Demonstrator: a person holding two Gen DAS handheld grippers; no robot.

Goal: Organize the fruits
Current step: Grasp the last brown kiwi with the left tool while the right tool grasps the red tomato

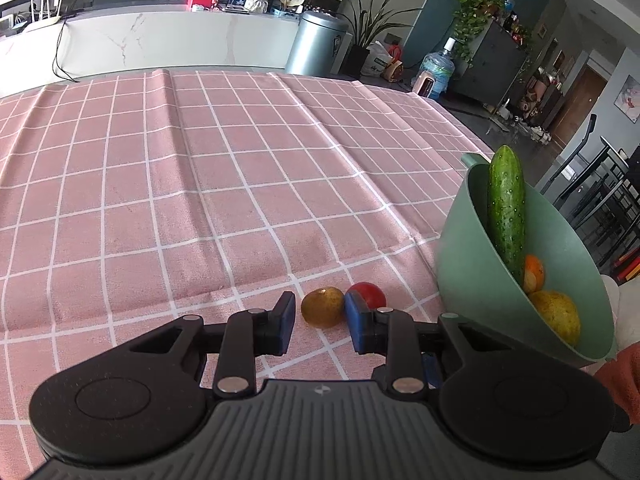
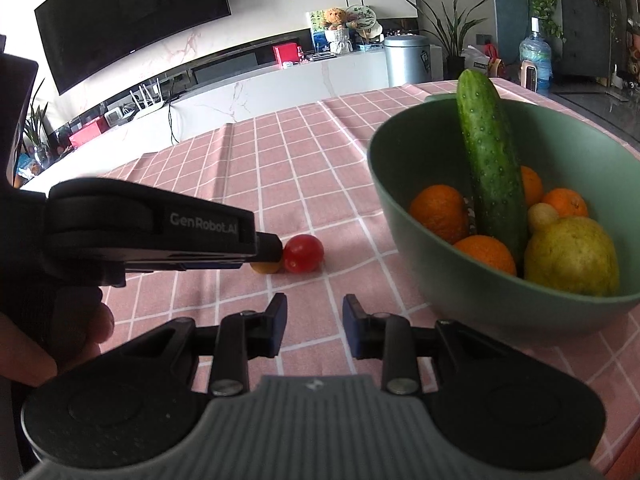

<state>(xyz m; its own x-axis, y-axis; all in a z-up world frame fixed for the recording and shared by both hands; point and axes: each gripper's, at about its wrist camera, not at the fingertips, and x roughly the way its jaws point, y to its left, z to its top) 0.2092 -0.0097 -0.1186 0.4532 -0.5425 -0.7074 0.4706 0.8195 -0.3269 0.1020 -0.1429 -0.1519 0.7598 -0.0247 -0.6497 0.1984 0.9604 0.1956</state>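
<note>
A small yellow-brown fruit (image 1: 322, 306) lies on the pink checked cloth just ahead of my open left gripper (image 1: 319, 322), between its fingertips but not gripped. A red tomato (image 1: 370, 294) lies right beside it, behind the right finger. In the right wrist view the tomato (image 2: 303, 253) and the yellow fruit (image 2: 265, 267) sit at the tip of the left gripper (image 2: 272, 250). My right gripper (image 2: 314, 320) is open and empty above the cloth. A green bowl (image 2: 396, 196) holds a cucumber (image 2: 490, 160), oranges (image 2: 440, 210) and a yellow-green pear (image 2: 572, 256).
The bowl (image 1: 460, 264) stands at the table's right edge in the left wrist view. The pink cloth (image 1: 200, 180) stretches far ahead. Beyond the table stand a marble counter, a metal bin (image 1: 316, 44), plants and a water bottle.
</note>
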